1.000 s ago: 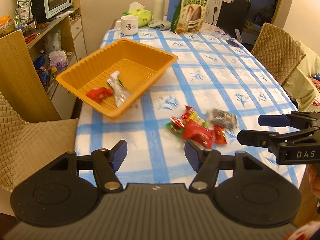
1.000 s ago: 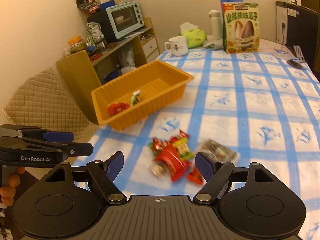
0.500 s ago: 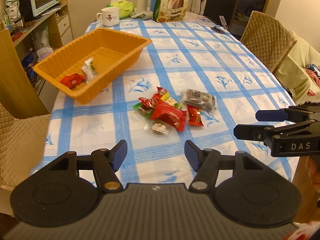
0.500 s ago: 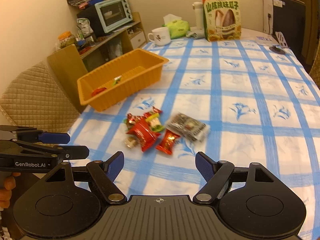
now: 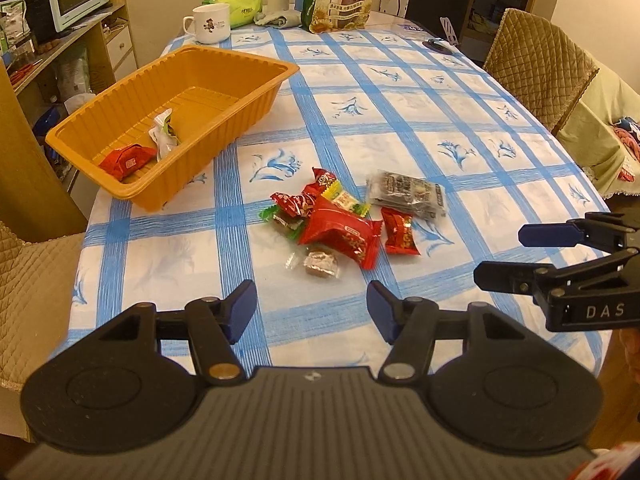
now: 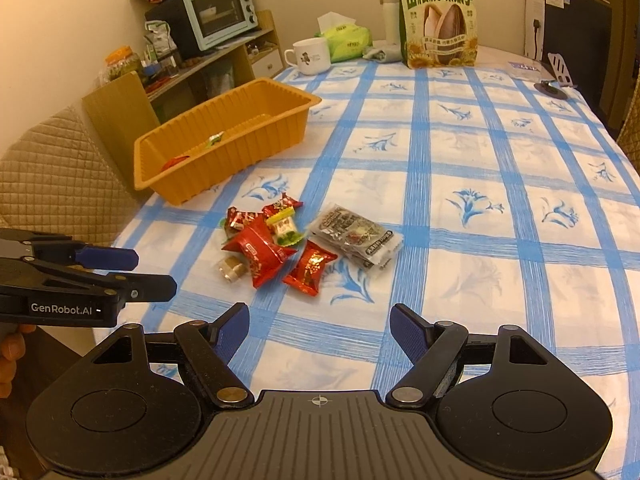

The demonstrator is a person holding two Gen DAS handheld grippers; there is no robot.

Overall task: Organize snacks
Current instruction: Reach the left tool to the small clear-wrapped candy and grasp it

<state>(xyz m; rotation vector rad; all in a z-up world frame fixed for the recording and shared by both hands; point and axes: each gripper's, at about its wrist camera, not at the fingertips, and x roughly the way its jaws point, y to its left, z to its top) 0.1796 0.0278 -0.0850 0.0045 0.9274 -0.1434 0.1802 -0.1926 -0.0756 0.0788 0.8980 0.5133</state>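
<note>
Loose snacks lie in a pile on the blue-checked tablecloth: a big red packet (image 5: 340, 236) (image 6: 260, 252), a small red one (image 5: 398, 230), a dark foil packet (image 5: 406, 194) (image 6: 356, 236) and a clear-wrapped brown candy (image 5: 320, 262). The orange tray (image 5: 224, 60) (image 6: 240, 152) stands to their left. It holds a red packet (image 5: 128, 160) and a white-green one (image 5: 164, 136). My left gripper (image 5: 312, 308) (image 6: 156, 272) hovers just short of the pile, open, its jaws narrowing a little with nothing between them. My right gripper (image 6: 318, 320) (image 5: 500, 256) is open and holds nothing, near the pile's right side.
A white mug (image 5: 210, 24), a tissue pack (image 5: 236, 0), a bottle and a big sunflower-seed bag (image 6: 438, 20) stand at the table's far end. Quilted chairs (image 5: 536, 60) flank the table. A shelf with a toaster oven (image 6: 218, 14) is at the left.
Both grippers have sunk and drawn back toward the table's near edge. The snack pile and tray now sit farther ahead in both views. The left jaws narrowed slightly.
</note>
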